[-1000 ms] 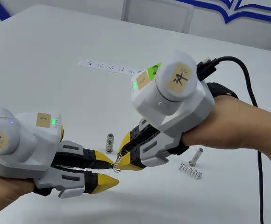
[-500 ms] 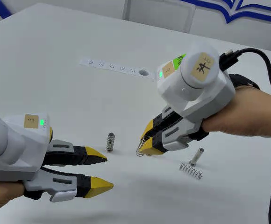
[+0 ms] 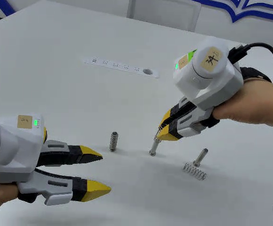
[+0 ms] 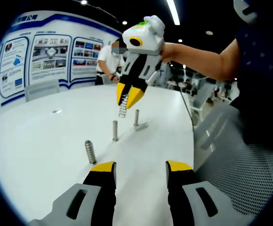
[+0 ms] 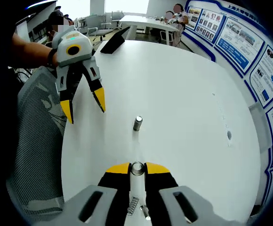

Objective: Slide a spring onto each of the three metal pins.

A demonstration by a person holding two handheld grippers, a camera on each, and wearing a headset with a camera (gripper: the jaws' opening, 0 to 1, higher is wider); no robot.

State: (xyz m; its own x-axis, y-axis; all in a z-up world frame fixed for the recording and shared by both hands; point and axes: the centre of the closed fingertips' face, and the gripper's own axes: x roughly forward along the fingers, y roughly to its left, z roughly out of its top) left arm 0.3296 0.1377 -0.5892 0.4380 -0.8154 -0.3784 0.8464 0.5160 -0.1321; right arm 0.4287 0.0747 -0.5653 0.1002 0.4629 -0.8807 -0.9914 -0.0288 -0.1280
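The right tool (image 3: 164,135) is clamped on a spring (image 4: 123,107). The spring hangs from its yellow tips just over the top of a bare metal pin (image 3: 153,149) standing on the table (image 3: 56,94). I can't tell whether the coil's lower end touches the pin.

A second ago that tool was down low, its tips almost against those of the left tool (image 3: 104,172), and the pin under it was hidden. Since then the two have drawn well apart, and the spring has gone up with the right tool.

The left tool's jaws stand spread with nothing between them, pointing toward the pins. Just ahead of its tips, between it and the right tool, a second pin (image 3: 113,141) stands upright already wearing its spring. On the right tool's far side, away from the left one, the third pin (image 3: 200,157) stands bare with a loose spring (image 3: 194,171) lying by its foot. Beyond both tools a white power strip (image 3: 120,67) lies on the table.
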